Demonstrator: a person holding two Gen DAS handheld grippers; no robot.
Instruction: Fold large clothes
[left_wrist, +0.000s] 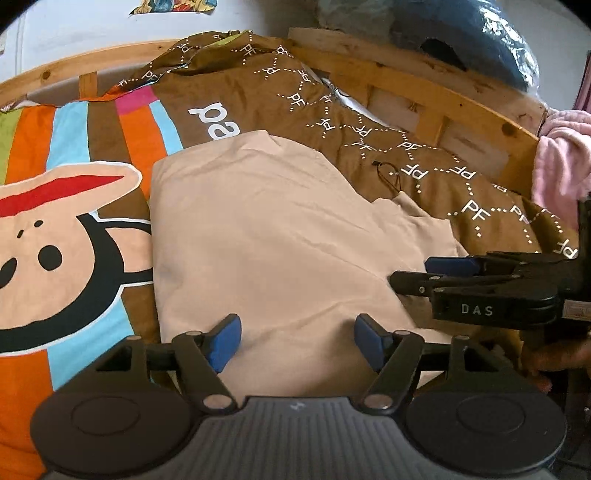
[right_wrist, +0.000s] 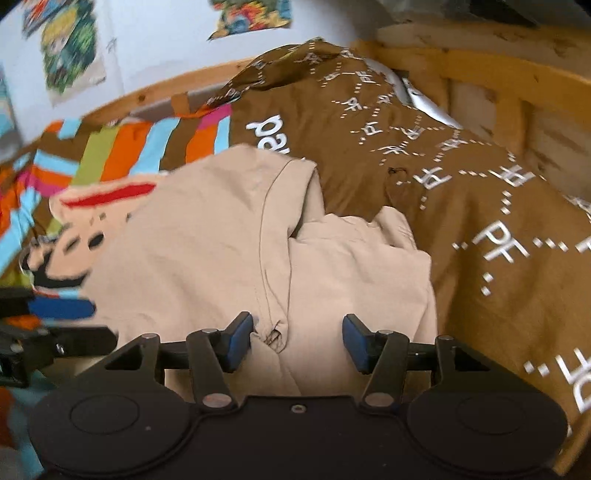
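Note:
A beige garment (left_wrist: 266, 236) lies partly folded on the bed, on a brown and striped cartoon duvet (left_wrist: 66, 221). My left gripper (left_wrist: 297, 341) is open, its blue pads hovering over the garment's near edge. My right gripper (right_wrist: 298, 341) is open above the garment (right_wrist: 207, 236), where a seamed flap and a bunched sleeve (right_wrist: 369, 258) overlap. The right gripper also shows in the left wrist view (left_wrist: 428, 271) at the garment's right edge, side-on. The left gripper's blue pad shows at the left edge of the right wrist view (right_wrist: 59, 308).
A wooden bed frame (left_wrist: 424, 85) rims the far and right sides. A pink blanket (left_wrist: 561, 155) hangs at the right. A blue bag in plastic (left_wrist: 480, 33) sits beyond the frame. Posters (right_wrist: 70, 44) hang on the white wall.

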